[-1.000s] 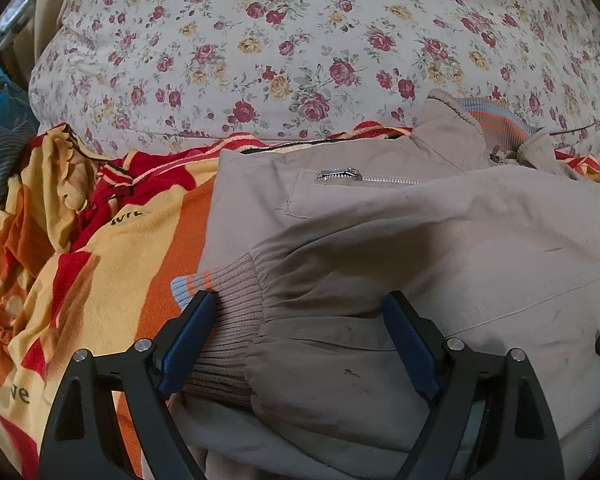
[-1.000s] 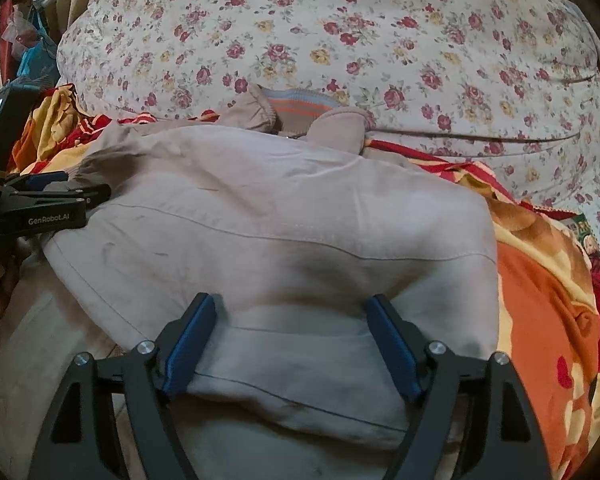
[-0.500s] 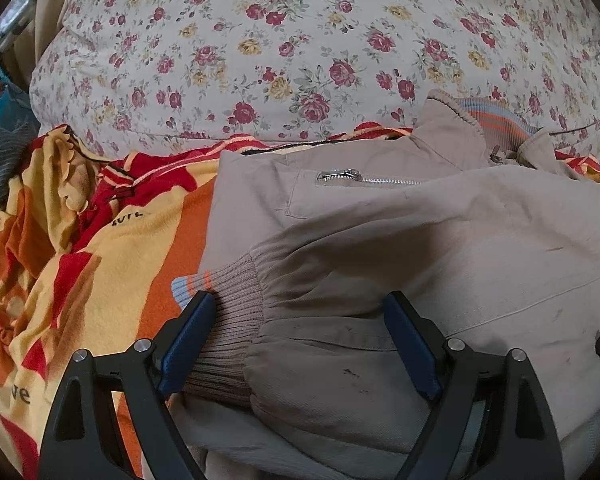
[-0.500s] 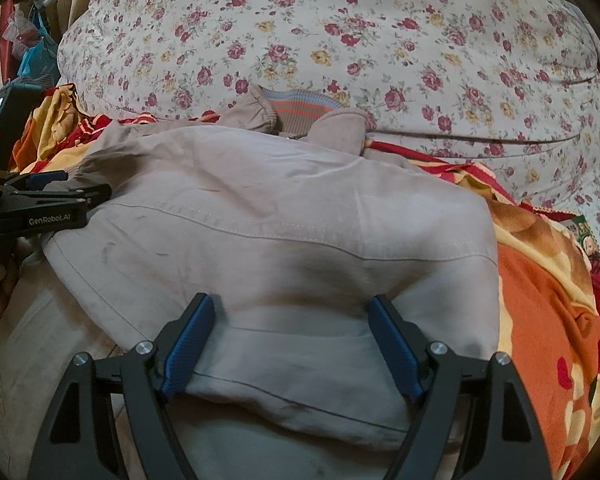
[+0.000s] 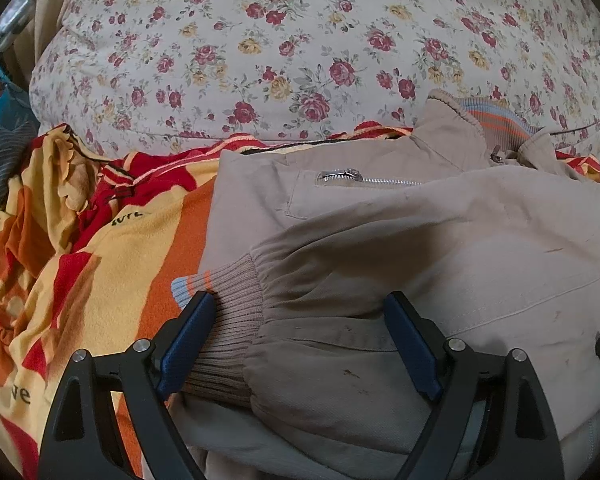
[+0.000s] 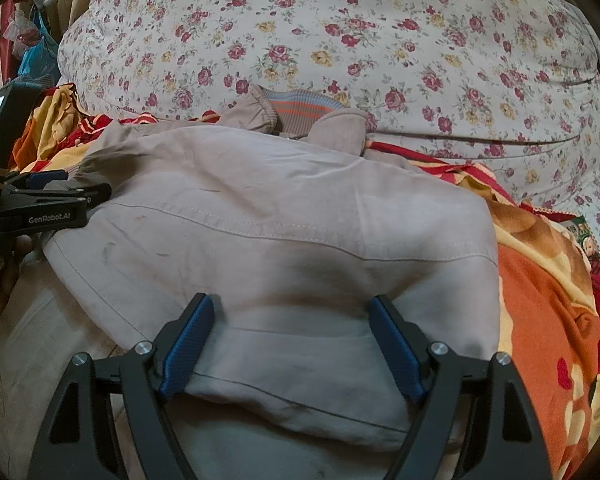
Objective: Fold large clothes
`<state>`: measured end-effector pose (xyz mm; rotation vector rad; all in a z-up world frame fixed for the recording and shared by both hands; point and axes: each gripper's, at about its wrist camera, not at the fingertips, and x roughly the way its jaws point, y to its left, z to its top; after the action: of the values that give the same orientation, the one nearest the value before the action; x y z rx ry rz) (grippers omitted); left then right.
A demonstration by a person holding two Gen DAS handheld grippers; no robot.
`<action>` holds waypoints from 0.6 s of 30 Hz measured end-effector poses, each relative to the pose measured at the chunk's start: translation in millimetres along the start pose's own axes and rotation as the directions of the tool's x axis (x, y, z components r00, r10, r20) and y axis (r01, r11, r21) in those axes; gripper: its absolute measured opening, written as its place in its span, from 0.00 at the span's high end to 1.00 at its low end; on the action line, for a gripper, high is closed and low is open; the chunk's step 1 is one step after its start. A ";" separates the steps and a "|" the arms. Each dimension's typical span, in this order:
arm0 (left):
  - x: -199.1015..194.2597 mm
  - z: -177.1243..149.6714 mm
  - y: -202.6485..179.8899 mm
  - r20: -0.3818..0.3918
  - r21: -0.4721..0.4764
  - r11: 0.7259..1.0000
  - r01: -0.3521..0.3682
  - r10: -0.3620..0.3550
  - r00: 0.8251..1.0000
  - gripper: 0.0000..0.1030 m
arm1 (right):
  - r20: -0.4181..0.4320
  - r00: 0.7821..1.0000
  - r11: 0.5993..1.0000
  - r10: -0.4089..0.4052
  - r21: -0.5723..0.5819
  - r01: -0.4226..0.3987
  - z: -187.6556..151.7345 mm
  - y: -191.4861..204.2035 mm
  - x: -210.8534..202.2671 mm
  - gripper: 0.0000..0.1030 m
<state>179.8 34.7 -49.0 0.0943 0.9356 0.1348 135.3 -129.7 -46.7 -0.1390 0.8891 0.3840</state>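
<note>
We have the beige jacket (image 5: 440,240) lying on the orange and red blanket (image 5: 100,248) on the bed, against the floral pillow (image 5: 300,40). Our left gripper (image 5: 300,344) straddles the ribbed cuff (image 5: 228,312) with jaws spread wide — nothing pinched. Our right gripper (image 6: 288,344) sits likewise open over the folded body panel, probably to press the layers flat before the next fold.
</note>
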 end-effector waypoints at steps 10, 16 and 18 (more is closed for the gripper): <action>-14.8 -0.6 8.3 0.028 -0.032 0.999 0.028 -0.028 0.999 0.28 | -0.008 1.000 0.999 -0.018 -0.035 0.017 -0.5 -0.2 -20.6 0.21; -75.1 -10.0 37.6 0.126 -0.055 0.998 0.025 -0.018 0.992 0.30 | 0.101 0.991 0.996 -0.083 -0.027 0.086 -31.9 -22.0 -108.1 0.21; -98.1 -21.5 55.1 0.151 -0.052 0.998 0.018 -0.010 0.988 0.30 | 0.130 0.990 0.998 -0.060 0.011 0.060 -56.4 -38.1 -140.8 0.21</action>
<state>100.8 74.3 24.0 0.0481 0.7809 0.1379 28.8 -218.2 26.0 -0.1326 0.7556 0.3301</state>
